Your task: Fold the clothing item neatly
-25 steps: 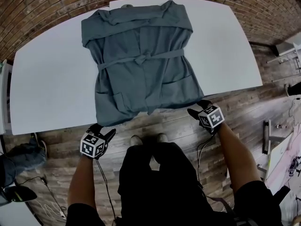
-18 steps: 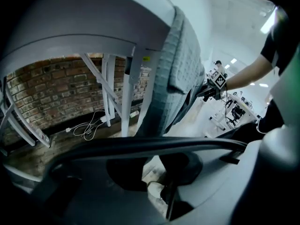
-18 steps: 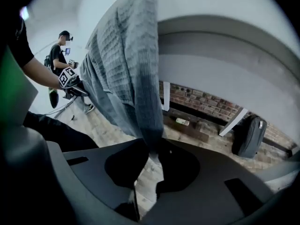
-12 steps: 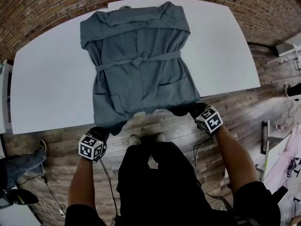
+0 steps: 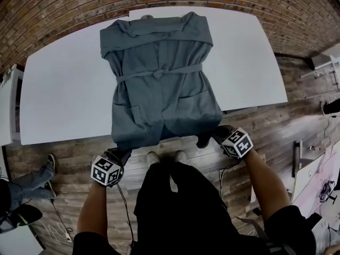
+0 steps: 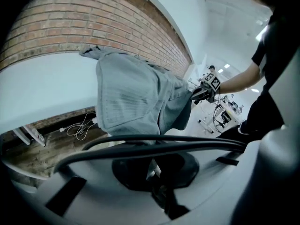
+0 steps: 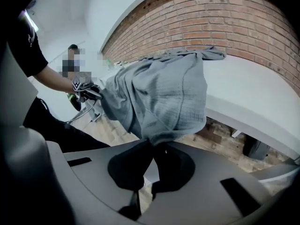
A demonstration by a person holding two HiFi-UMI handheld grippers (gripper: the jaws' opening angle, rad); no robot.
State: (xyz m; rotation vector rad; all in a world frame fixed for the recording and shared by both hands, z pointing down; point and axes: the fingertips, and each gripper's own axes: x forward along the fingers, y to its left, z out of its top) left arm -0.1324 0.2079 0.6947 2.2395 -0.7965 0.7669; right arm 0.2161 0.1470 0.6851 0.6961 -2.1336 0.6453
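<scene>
Left claw (image 5: 121, 155) first: pressed together on the near left corner of the robe (image 5: 159, 84), with the fabric bunched right between the jaws. That corner hangs off the edge of the table (image 5: 64, 100) just ahead of the claw. (A cable crosses in front of its camera, so the very tip of the pinch is partly masked.)

Beyond the claws the robe lies flat on the table, front up, running away toward the brick wall. Its tied belt (image 5: 159, 72) sits roughly halfway up.

Over to the right claw (image 5: 217, 134): same story, clamped on the near right hem corner with cloth gathered between its jaws. It looks a touch farther forward than its partner, so the hem between them runs slightly skewed.

My read is that this is the start of a bottom-to-top fold. To do it well:
- Spread the claws until the hem between them is taut, and level them.
- Lift and carry both forward together, laying the hem on the shoulders far ahead.
- Watch the belt knot, which could ridge under the fold.
- Let go only once the cloth lies flat.
</scene>
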